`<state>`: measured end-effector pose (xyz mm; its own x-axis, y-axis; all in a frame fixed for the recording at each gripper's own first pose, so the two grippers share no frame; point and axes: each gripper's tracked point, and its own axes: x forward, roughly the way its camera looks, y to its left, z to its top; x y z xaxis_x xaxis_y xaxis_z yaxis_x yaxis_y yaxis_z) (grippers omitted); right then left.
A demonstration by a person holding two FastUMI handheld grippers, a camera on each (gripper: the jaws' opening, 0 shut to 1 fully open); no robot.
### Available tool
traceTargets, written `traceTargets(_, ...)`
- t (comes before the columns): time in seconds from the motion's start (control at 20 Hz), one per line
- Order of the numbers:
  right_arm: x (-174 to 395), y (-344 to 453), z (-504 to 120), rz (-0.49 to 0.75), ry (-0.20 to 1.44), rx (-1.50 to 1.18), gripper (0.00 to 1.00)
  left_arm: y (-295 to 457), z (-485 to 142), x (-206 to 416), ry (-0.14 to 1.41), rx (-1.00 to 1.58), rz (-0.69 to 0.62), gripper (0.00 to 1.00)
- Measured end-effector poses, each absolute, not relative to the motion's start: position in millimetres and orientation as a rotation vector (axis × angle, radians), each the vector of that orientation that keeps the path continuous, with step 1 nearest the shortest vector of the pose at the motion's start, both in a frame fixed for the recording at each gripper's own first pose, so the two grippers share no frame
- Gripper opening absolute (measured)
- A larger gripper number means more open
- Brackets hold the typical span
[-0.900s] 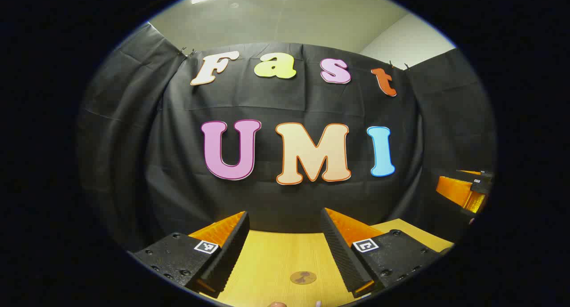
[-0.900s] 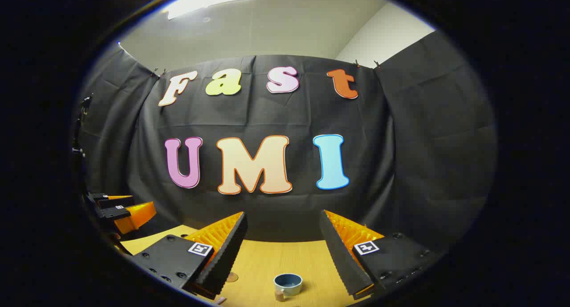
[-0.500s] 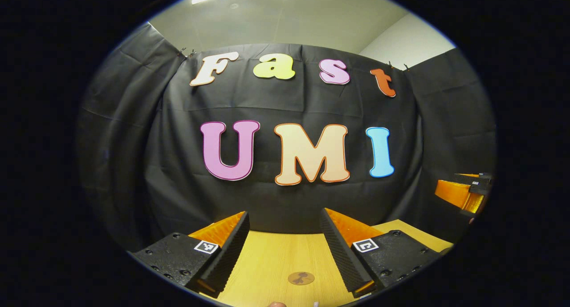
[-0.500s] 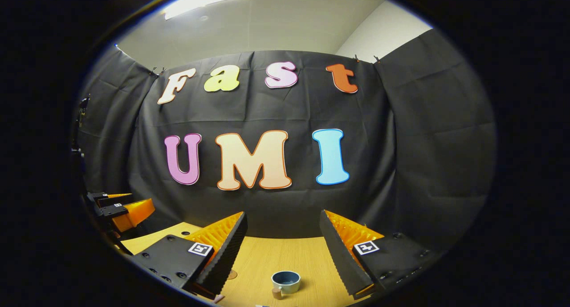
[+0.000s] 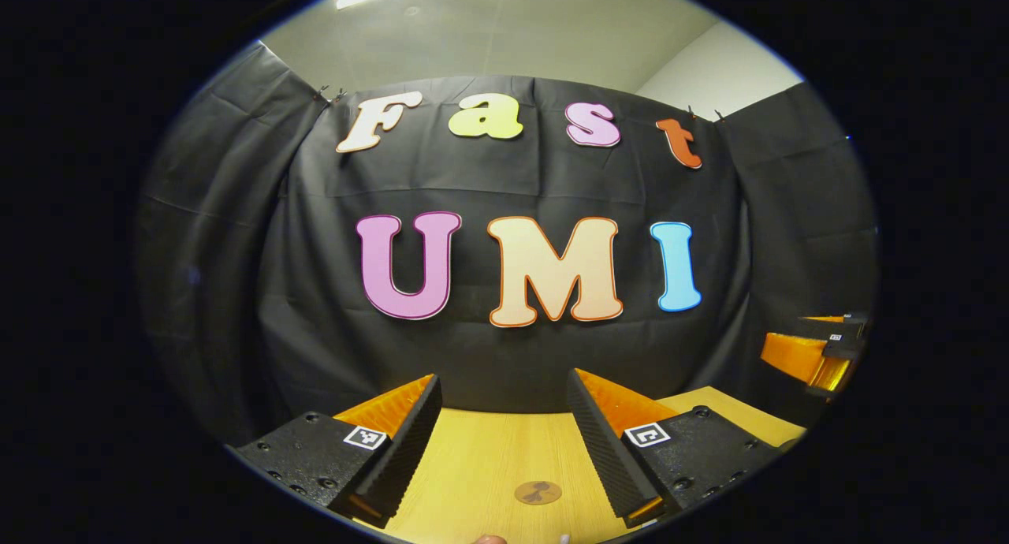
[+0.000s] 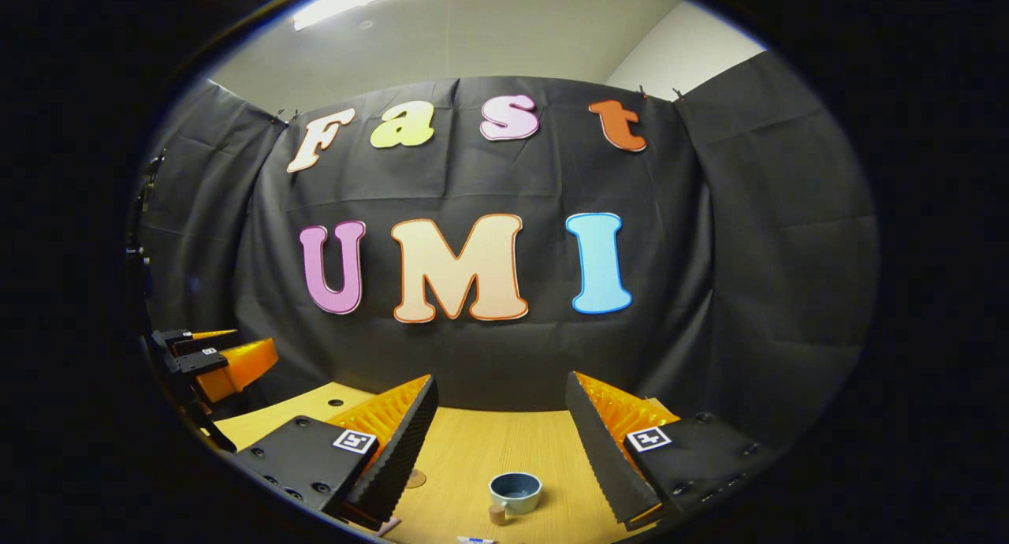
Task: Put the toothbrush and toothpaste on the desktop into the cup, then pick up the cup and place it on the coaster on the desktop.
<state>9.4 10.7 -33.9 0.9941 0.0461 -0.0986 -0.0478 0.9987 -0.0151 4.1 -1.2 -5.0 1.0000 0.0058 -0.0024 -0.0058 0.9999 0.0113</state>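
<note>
Both grippers' jaws wide, empty; toothbrush (image 6: 475, 539) cut off at btm edge.

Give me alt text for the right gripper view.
The right gripper, jaws wide apart and empty, hovers over a wooden desktop with a blue cup below it. The left gripper shows at far left before a black cloth wall.

From my right gripper view, the blue-grey cup (image 6: 515, 492) stands upright and open on the wooden desktop (image 6: 473, 457). Left of the cup lies the flat round brown coaster (image 5: 538, 493). A slim white toothbrush or toothpaste end (image 6: 475, 539) lies before the cup.
</note>
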Motion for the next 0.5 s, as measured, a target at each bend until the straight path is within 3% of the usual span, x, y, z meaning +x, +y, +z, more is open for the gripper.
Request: traceTargets(0.5,-2.8,17.0,-137.2,0.079,0.375,-0.047,0.99,5.6,-5.9,-0.5,-0.004,0.012,0.011,0.93)
